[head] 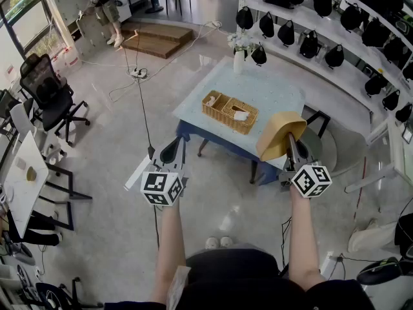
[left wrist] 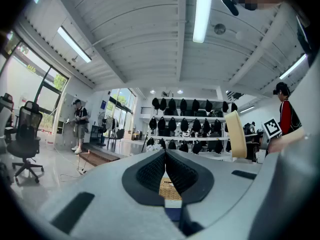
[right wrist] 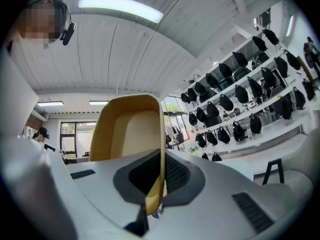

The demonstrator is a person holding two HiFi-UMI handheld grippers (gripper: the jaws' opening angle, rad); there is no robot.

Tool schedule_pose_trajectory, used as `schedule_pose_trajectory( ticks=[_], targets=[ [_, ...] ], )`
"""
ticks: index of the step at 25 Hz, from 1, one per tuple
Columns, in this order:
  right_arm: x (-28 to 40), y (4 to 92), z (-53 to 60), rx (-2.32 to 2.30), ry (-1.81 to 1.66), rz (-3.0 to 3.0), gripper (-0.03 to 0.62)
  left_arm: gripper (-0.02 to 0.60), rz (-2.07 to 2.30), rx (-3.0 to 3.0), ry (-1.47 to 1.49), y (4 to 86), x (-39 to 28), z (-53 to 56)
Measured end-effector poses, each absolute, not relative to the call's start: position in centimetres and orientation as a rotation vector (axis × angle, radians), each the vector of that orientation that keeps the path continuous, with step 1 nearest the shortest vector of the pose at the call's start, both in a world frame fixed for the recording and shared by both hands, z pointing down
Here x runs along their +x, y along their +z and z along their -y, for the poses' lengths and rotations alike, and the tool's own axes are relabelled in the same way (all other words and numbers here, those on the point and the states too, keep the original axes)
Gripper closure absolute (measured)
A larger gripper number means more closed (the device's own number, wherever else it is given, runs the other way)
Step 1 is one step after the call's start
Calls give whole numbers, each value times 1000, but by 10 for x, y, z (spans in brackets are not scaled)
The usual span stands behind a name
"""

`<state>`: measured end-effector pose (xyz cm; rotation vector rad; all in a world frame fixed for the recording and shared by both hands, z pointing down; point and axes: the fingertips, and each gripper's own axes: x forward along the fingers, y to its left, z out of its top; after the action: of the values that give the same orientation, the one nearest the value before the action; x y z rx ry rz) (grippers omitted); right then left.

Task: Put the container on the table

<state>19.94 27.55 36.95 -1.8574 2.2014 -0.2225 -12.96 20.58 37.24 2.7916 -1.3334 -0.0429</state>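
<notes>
My right gripper [head: 292, 142] is shut on the rim of a yellow container [head: 279, 134], held in the air at the near right corner of the light blue table [head: 271, 92]. In the right gripper view the container [right wrist: 127, 134] stands on edge with its hollow side facing the camera, and its wall is pinched between the pads of the right gripper [right wrist: 161, 176]. My left gripper [head: 173, 152] hangs over the floor left of the table, shut and empty. In the left gripper view its pads meet at the left gripper [left wrist: 165, 170], and the container [left wrist: 236, 134] shows at the right.
A wicker basket [head: 230, 112] with two compartments sits mid-table, and a white vase of flowers [head: 239, 51] stands at the far edge. Shelves of black bags [head: 310, 44] curve behind. A stool [head: 316, 141] is by the table's right side. Cables [head: 139, 89] cross the floor; office chairs [head: 48, 92] stand left.
</notes>
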Motion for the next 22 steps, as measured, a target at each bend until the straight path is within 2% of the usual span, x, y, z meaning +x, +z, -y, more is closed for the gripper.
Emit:
schedule_pose_trajectory(
  ticks=[22],
  targets=[
    [187, 371, -262, -1820, -266, -2171, 594, 572, 1371, 2757, -29, 380, -156, -205]
  ],
)
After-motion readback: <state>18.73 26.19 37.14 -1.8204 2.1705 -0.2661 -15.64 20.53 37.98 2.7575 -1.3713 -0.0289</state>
